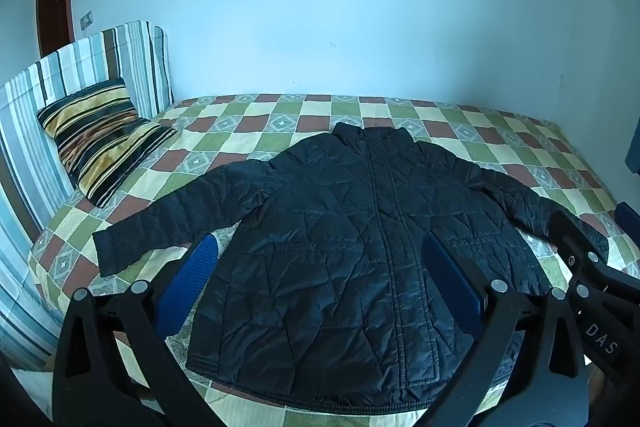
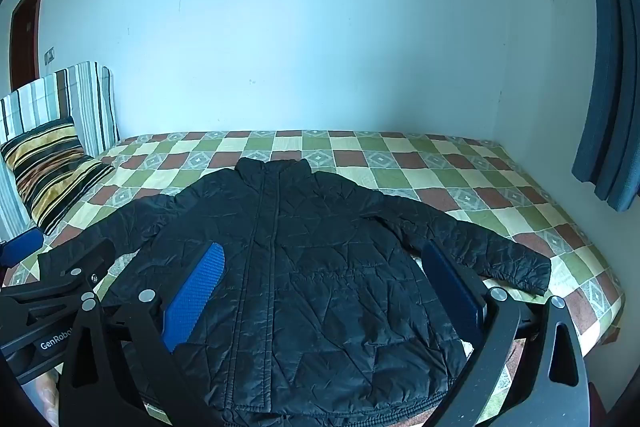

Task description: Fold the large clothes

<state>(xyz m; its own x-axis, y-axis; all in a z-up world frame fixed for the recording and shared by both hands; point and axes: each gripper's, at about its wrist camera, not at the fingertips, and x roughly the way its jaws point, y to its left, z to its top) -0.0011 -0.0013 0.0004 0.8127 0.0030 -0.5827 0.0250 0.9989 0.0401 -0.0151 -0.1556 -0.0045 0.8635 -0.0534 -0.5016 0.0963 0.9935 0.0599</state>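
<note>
A black quilted jacket [image 1: 352, 247] [image 2: 304, 267] lies flat and face up on the bed, zipped, collar toward the far wall, both sleeves spread out to the sides. My left gripper [image 1: 320, 267] hovers above the jacket's lower half, open, its blue pads wide apart with nothing between them. My right gripper [image 2: 324, 275] hangs likewise over the jacket's hem area, open and holding nothing. The right gripper's black frame [image 1: 592, 279] shows at the right edge of the left wrist view; the left one's frame [image 2: 60, 291] shows at the left of the right wrist view.
The bed carries a checked green, red and cream cover [image 1: 280, 123] [image 2: 420, 163]. A striped pillow [image 1: 100, 139] [image 2: 52, 171] leans at the left end against a striped headboard [image 1: 80, 67]. A plain wall stands behind; a blue curtain [image 2: 612, 67] hangs at the right.
</note>
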